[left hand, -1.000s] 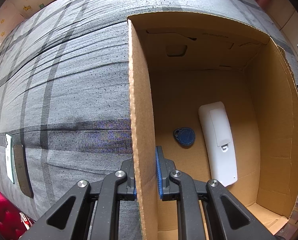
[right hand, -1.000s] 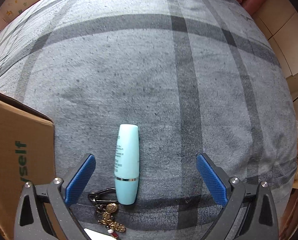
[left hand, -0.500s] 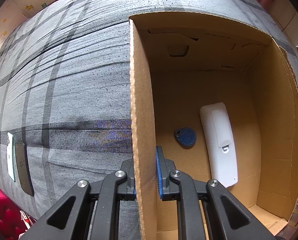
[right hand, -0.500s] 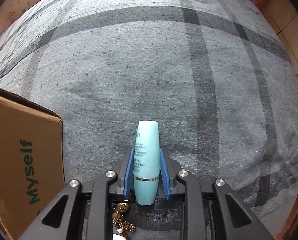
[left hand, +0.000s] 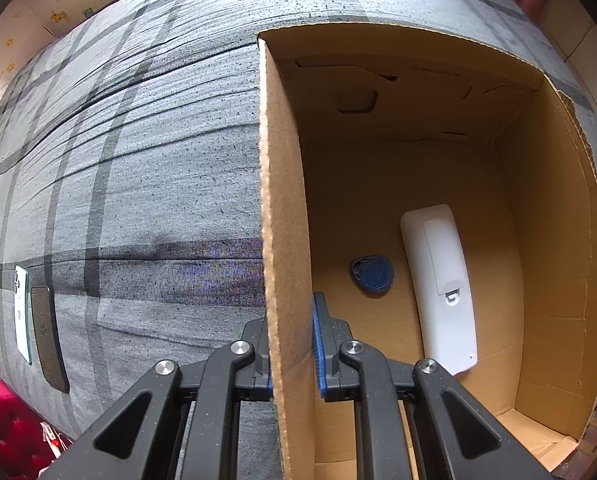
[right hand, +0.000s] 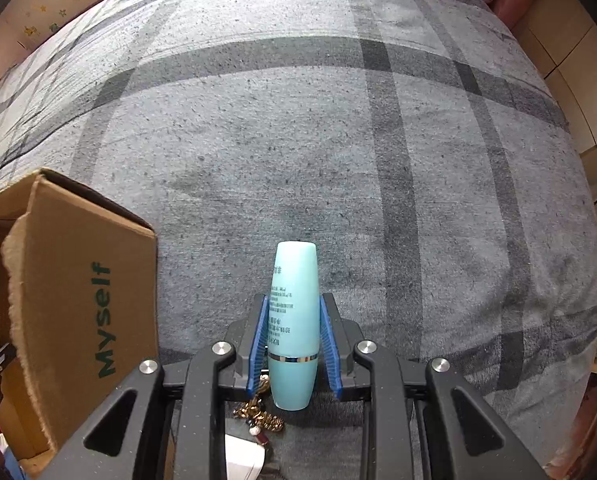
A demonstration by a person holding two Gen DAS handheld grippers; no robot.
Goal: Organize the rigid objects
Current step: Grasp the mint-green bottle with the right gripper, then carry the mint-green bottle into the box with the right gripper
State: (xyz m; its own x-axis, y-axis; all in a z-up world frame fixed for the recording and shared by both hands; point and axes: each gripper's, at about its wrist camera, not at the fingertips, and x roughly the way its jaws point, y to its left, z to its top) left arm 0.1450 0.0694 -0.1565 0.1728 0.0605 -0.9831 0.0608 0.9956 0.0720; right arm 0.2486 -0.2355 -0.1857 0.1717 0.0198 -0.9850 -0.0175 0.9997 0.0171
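Observation:
My right gripper [right hand: 293,312] is shut on a light blue bottle [right hand: 294,320] with a silver band, holding it just above the grey plaid bed cover [right hand: 298,152]. A gold keychain [right hand: 258,416] lies on the cover under the bottle. The open cardboard box [right hand: 82,288], printed "Myself", stands to the left. In the left wrist view my left gripper [left hand: 290,344] is shut on the box's near wall [left hand: 286,240]. Inside the box lie a white remote [left hand: 442,288] and a blue key fob [left hand: 372,274].
A white phone [left hand: 21,312] and a dark flat case [left hand: 46,336] lie at the left edge of the bed. A white card [right hand: 244,458] shows beneath the right gripper. Pale cabinets [right hand: 558,80] stand beyond the bed on the right.
The right jaws closed from wide open onto the blue bottle, then lifted it slightly off the cover; the box now shows more. The left gripper kept still on the box wall.

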